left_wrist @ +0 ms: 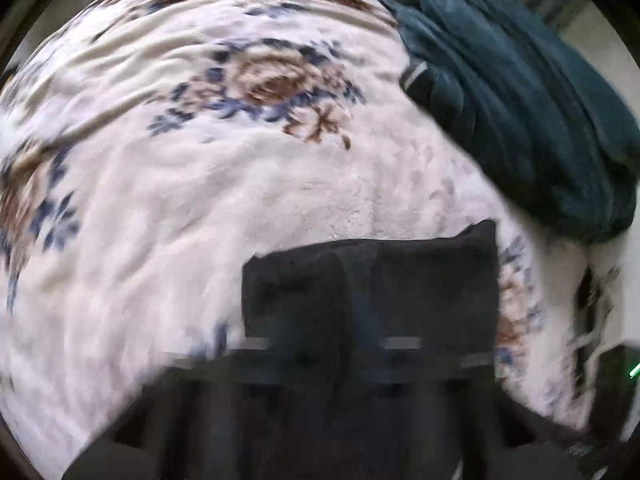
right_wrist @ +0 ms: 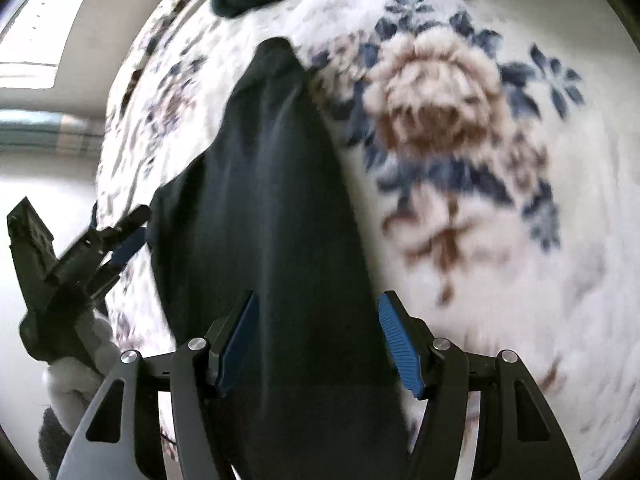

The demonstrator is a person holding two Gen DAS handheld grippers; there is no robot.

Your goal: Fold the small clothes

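**Draw the dark cloth level before it goes down**

The dark garment (right_wrist: 280, 208) lies in a long band over the flowered blanket (right_wrist: 500, 280), running straight ahead of the right gripper (right_wrist: 318, 338) and passing between its two blue pads (right_wrist: 396, 344). Those fingers stand spread, one either side of the cloth, and neither pad seems to press on it, so this side has no hold at present. Off to the left of that gripper, at the garment's near side edge, the left gripper (right_wrist: 132, 236) comes in at a slant with its fingers pressed together; from here they look nipped on the hem, but blur makes that hard to swear to. In the left wrist view the left gripper (left_wrist: 360, 312) is mostly buried behind a dark fold of the garment (left_wrist: 372, 280) lying right in front of it, which fits a pinch on the cloth.

To my eye the step is laying or drawing the piece flat for a fold. Done well, the right side should take the cloth near an edge, not mid-width, so the two holds pull evenly. Keep the band taut and low over the blanket, since fleece grabs and bunches fabric. The teal bundle (left_wrist: 520, 100), well beyond and to the right of the left gripper, is best left alone.
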